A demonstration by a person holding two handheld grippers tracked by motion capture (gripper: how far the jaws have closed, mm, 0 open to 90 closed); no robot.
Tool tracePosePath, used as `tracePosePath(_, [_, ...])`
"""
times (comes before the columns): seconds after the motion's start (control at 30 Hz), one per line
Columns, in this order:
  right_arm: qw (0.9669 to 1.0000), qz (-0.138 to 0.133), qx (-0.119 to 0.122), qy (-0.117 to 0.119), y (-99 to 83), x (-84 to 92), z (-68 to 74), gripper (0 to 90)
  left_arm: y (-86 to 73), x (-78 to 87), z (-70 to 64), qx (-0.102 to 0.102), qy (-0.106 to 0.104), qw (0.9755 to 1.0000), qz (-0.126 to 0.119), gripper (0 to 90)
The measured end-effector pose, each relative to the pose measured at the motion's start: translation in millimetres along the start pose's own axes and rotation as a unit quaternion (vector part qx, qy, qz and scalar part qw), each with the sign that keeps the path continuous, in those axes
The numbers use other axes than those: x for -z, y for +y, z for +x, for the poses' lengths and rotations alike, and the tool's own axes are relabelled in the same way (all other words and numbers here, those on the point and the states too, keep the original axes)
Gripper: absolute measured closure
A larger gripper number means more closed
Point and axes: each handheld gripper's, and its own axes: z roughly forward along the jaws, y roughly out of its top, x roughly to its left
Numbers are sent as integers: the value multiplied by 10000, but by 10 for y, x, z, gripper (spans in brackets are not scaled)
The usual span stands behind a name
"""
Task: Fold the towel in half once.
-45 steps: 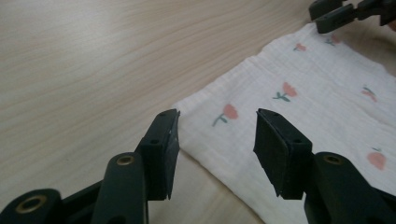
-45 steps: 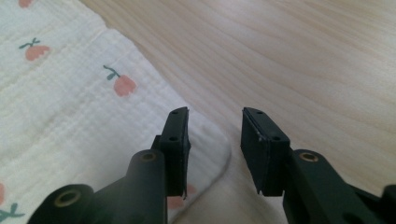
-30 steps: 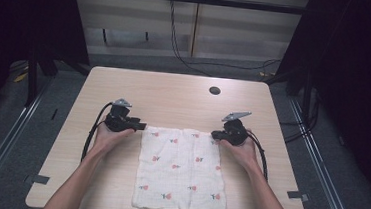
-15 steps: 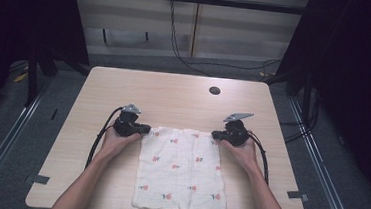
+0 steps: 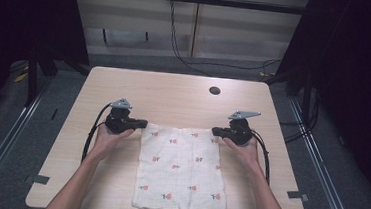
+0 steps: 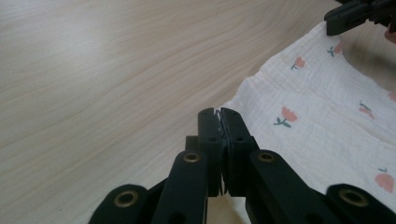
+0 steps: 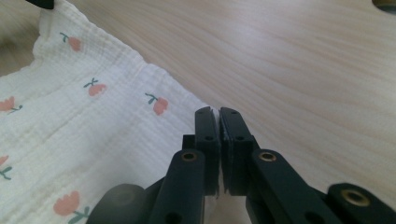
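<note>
Cloth (image 5: 180,172) white with small red flower print, spread flat on the tabletop (image 5: 174,96), its near edge at the tabletop's front rim; a small tag hangs from that edge. Pale wood tabletop, with a dark round hole (image 5: 214,91) toward the far right.

Left claw (image 5: 143,124) at the cloth's far left corner. Earlier frames are given: its jaws have just been closing, and they now stand pressed together. In the left gripper view a sliver of white fabric (image 6: 217,112) shows between the jaw tips, so the corner is pinched. The corner looks slightly lifted and puckered there.

Right claw (image 5: 215,132) at the cloth's far right corner, jaws likewise pressed together. The right gripper view shows the cloth's corner (image 7: 116,135) running in under and between the tips (image 7: 216,112); it is gripped.

Both claws point inward toward each other along the cloth's far edge, which sags slightly between them. Hand (image 5: 111,138) and hand (image 5: 244,148) hold the grippers from behind; cables trail back along both forearms.
</note>
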Motion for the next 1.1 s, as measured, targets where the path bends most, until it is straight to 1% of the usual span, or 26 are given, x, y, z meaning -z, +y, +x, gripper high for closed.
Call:
tracePosePath(0.03, [9999,-142,-66,52,13,24,-21,867,12,20,18,20,52,10000,-58,881])
tracePosePath(0.07, [9999,-142,-66,52,13,24,-21,867,12,20,18,20,52,10000,-58,881])
tracePosePath(0.1, [9996,-234,-133,48,23,57,-58,867,17,35,31,115,-4,9998,-169,881])
tracePosePath(0.13, [9996,-234,-133,48,23,57,-58,867,19,42,37,155,-77,9996,-218,881])
tracePosePath(0.17, [9991,-366,-207,61,32,89,-92,868,36,52,32,119,-64,9995,-269,882])
tracePosePath(0.2, [9991,-366,-207,61,32,89,-92,868,36,52,32,119,-64,9995,-269,882])
tracePosePath(0.23, [9987,-441,-249,87,42,128,-110,868,44,61,36,129,-78,9994,-308,882])
tracePosePath(0.27, [9987,-441,-249,87,42,128,-110,868,52,68,34,153,-53,9992,-359,882])
tracePosePath(0.33, [9983,-527,-258,58,51,166,-126,868,67,83,35,167,9,9989,-443,882])
tracePosePath(0.4, [9978,-584,-304,47,58,192,-154,868,69,75,44,249,-89,9983,-513,882])
tracePosePath(0.43, [9974,-624,-353,47,59,196,-170,868,78,63,38,206,-29,9985,-502,881])
tracePosePath(0.47, [9972,-651,-377,51,61,199,-181,868,91,65,39,210,-51,9984,-515,881])
tracePosePath(0.53, [9972,-670,-345,27,79,217,-182,868,122,95,42,265,-82,9974,-666,882])
tracePosePath(0.6, [9962,-803,-333,24,111,262,-177,868,145,133,24,227,-137,9969,-741,882])
tracePosePath(0.63, [9958,-861,-315,55,129,292,-173,868,145,139,9,216,-181,9967,-759,882])
tracePosePath(0.67, [9954,-894,-341,92,134,310,-170,868,137,135,-12,206,-202,9970,-722,882])
tracePosePath(0.7, [9963,-793,-303,105,115,314,-168,868,116,110,-49,162,-168,9977,-633,882])
tracePosePath(0.77, [9966,-753,-322,99,101,312,-169,868,101,101,-60,182,-165,9978,-612,882])
tracePosePath(0.8, [9967,-717,-372,122,79,310,-172,868,94,100,-67,207,-187,9977,-622,882])
tracePosePath(0.83, [9968,-700,-347,138,71,324,-161,869,90,101,-86,187,-188,9978,-606,882])
tracePosePath(0.93, [9966,-731,-338,193,88,354,-121,868,99,130,-132,114,-189,9981,-579,882])
tracePosePath(0.97, [9964,-746,-346,224,107,369,-80,868,102,155,-157,115,-205,9979,-611,882])
tracePosePath(1.0, [9964,-746,-346,224,107,369,-80,868,102,155,-157,115,-205,9979,-611,882])
tracePosePath(1.03, [9968,-695,-284,267,116,365,-47,868,99,172,-179,65,-176,9983,-547,882])
tracePosePath(1.07, [9976,-596,-237,258,121,360,-29,868,99,172,-179,65,-176,9983,-547,882])
tracePosePath(1.1, [9978,-564,-211,260,121,362,-23,868,96,183,-195,18,-157,9986,-499,882])
